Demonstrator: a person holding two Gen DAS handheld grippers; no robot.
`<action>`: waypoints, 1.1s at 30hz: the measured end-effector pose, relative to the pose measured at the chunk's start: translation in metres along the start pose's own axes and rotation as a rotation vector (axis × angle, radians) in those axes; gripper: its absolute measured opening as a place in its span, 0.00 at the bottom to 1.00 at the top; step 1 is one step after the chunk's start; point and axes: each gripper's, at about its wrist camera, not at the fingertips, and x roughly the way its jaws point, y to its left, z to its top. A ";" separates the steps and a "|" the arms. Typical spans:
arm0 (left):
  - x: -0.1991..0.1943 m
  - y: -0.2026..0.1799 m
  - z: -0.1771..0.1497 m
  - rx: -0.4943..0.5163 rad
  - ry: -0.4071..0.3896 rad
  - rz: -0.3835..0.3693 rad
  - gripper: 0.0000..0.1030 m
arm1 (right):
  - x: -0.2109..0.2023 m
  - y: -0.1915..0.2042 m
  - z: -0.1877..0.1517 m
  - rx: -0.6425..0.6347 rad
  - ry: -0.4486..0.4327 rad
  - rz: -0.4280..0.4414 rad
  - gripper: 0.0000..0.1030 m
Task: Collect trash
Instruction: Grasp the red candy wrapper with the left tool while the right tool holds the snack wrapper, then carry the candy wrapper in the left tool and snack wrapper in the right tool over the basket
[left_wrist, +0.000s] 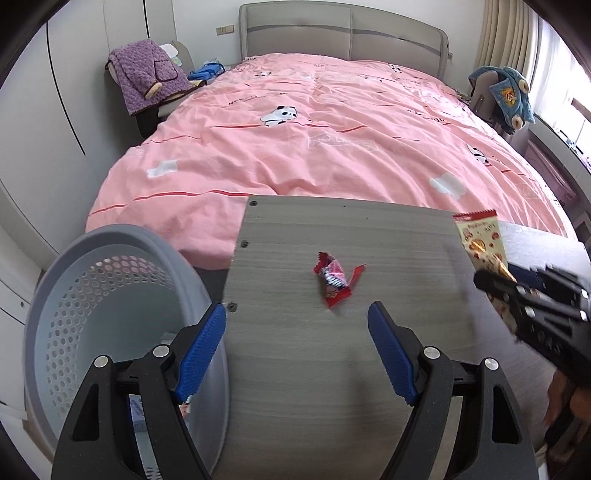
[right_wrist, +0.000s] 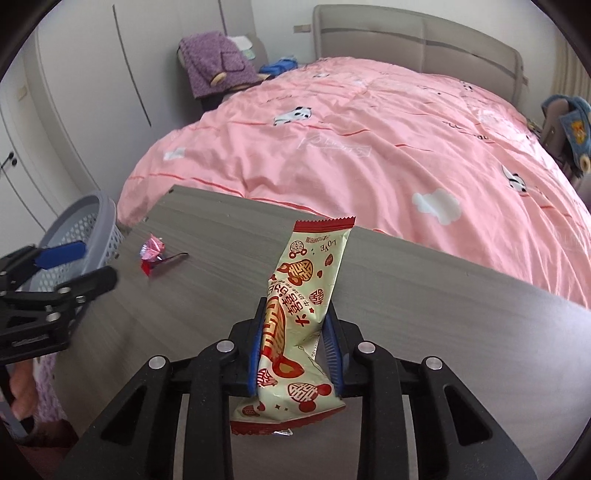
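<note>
Bin (left_wrist: 110, 295) bottom hidden; wrapper (right_wrist: 306, 332) text unreadable.

A grey wood-grain worktop (left_wrist: 332, 350) stands against the foot of a bed (left_wrist: 332, 140); the bed wears a pink quilt printed with pandas and clouds, under a grey padded headboard (left_wrist: 343, 40); a purple fleece garment (left_wrist: 147, 77) drapes a seat at the bed's left; a blue garment (left_wrist: 506, 99) hangs on a chair at its right; cream curtains (left_wrist: 506, 37) hang beyond; white wardrobe doors (right_wrist: 74, 110) line the left wall.
</note>
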 end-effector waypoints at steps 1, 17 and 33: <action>0.003 -0.002 0.002 -0.003 0.003 -0.008 0.74 | -0.005 -0.001 -0.004 0.025 -0.012 0.010 0.27; 0.049 -0.027 0.017 0.015 0.040 -0.002 0.46 | -0.027 -0.016 -0.041 0.201 -0.055 0.047 0.27; -0.002 -0.004 -0.010 0.024 0.009 -0.057 0.14 | -0.037 0.013 -0.044 0.178 -0.068 0.072 0.27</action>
